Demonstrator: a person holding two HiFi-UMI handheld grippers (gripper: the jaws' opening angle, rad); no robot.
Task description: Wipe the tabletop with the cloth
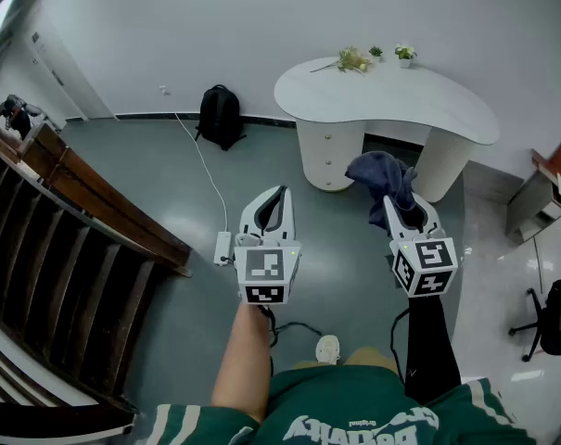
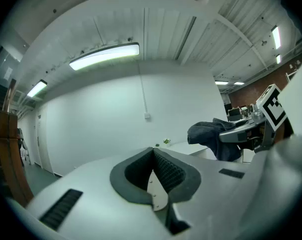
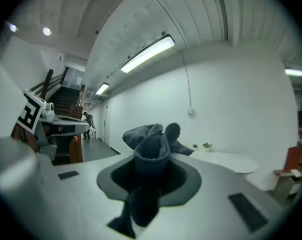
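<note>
We carry the dark cloth pinched in the right gripper, well short of the white worktop; the left gripper is pressed together on nothing. The loosely bunched folds could slip free, or sweep the small plants off the worktop's far edge. Grey floor, white walls, and a wooden stair rail at left.

The cloth hides right tongs' tips; plants too small to identify; chair cut off.
</note>
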